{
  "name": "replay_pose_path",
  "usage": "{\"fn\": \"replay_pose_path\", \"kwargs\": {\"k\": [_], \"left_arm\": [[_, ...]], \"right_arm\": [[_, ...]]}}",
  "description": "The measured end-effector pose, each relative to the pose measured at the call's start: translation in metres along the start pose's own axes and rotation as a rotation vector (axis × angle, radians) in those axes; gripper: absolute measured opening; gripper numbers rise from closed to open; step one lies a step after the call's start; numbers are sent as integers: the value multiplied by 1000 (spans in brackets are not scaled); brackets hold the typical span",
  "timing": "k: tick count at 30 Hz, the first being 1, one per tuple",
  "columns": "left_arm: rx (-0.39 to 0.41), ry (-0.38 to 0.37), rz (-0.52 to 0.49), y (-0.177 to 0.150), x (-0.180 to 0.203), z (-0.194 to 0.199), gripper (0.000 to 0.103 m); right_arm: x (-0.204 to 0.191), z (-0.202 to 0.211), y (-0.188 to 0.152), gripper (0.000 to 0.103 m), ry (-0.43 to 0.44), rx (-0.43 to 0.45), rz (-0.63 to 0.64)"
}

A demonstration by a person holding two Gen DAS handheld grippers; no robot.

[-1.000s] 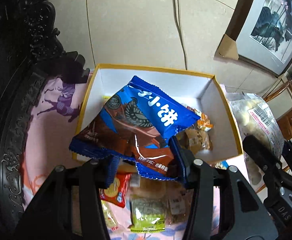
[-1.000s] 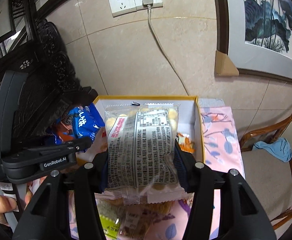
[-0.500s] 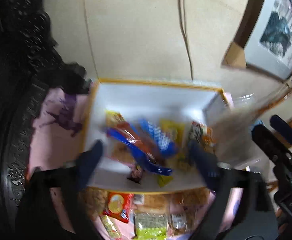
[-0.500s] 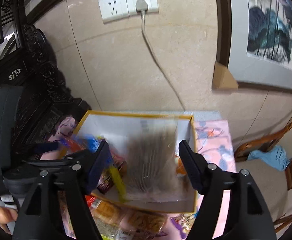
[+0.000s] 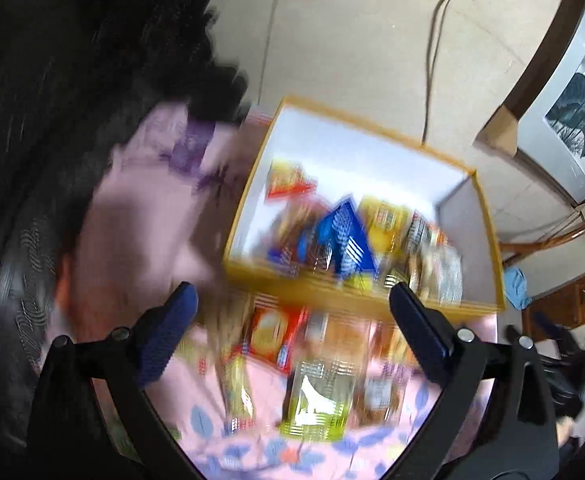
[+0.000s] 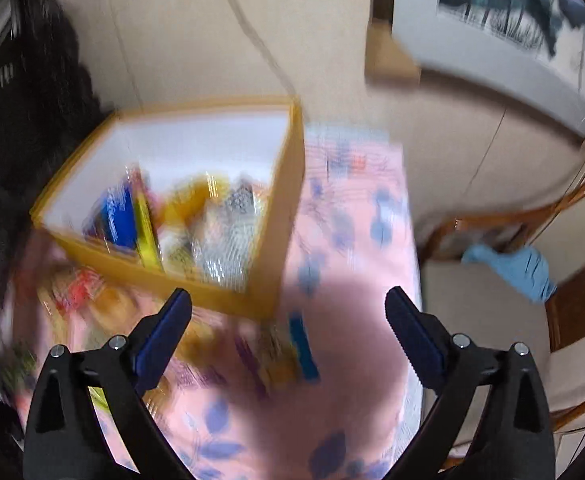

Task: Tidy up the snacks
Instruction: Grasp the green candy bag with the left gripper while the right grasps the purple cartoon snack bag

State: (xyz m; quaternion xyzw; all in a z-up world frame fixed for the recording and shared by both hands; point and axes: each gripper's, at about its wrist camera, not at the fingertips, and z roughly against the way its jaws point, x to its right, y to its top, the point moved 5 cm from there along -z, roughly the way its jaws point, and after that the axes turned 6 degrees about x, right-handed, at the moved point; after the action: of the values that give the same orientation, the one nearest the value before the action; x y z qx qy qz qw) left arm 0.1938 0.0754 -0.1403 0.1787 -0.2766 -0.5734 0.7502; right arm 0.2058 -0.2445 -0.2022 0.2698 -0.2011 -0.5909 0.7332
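left gripper [image 5: 292, 304]: jaws spread wide, nothing held | right gripper [image 6: 288, 308]: jaws spread wide, nothing held

Pink floral cloth [image 6: 352, 240] — yellow box [image 6: 228, 296]; loose snack packets [image 5: 316, 400].

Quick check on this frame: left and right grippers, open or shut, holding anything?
Left gripper: open, holding nothing, in front of the yellow box.
Right gripper: open, holding nothing, above the pink cloth.
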Motion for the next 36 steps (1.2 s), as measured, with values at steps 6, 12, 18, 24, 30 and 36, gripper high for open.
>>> {"fn": "replay_pose_path", "kwargs": {"k": [6, 12, 18, 24, 30, 36], "left_arm": [[-104, 72, -67, -72, -40, 9, 98], [-169, 136, 21, -115, -98, 29, 98], [-144, 179, 82, -116, -126, 48, 98], [-136, 245, 94, -109, -140, 62, 98], [-290, 304, -17, -147, -136, 29, 98], [-382, 411, -122, -191, -140, -14, 98]], "right_arm": [[-19, -39, -42, 98, -24, -61, 153], [-22, -74, -56, 93, -15, -110, 198], [-39, -62, -58, 46, 81, -87, 154], [-75, -29, -91, 45, 157, -110, 159], [-89, 3, -128, 46, 200, -131, 92], [-83, 6, -133, 46, 192, -136, 52]]}}
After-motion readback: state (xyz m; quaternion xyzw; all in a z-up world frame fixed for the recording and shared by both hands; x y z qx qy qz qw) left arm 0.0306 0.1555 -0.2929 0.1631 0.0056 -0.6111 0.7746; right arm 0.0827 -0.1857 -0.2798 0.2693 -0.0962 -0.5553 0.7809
